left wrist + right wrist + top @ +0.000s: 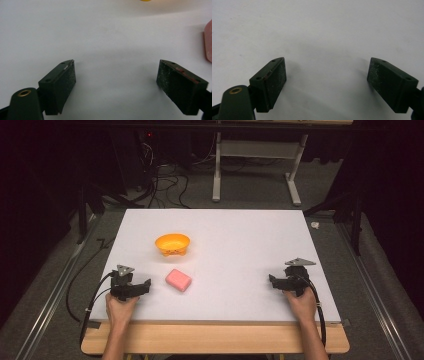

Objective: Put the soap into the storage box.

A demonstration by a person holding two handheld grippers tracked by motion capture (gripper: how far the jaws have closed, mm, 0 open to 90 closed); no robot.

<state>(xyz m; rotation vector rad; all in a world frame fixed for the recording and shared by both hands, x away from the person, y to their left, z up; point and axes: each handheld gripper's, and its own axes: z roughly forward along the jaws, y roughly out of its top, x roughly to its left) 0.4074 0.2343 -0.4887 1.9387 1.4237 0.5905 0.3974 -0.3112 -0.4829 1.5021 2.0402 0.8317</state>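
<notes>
Pink soap [178,280] lies just right of the left gripper [145,285], jaws wide, empty.

Matt white table [240,245] with a pale wood edge; glossy orange plastic bowl [172,244]; smooth pink soap [178,280] (slightly waxy).

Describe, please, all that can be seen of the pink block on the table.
The pink block is a small rectangular bar with rounded corners and a smooth, matte surface; it looks like soap or a sponge, though I cannot tell which. It lies flat on the white table, turned at an angle to the table edges. It sits in front of the orange bowl, apart from it, and beside the left gripper, which does not touch it. In the left gripper view its edge shows at the right border.
</notes>
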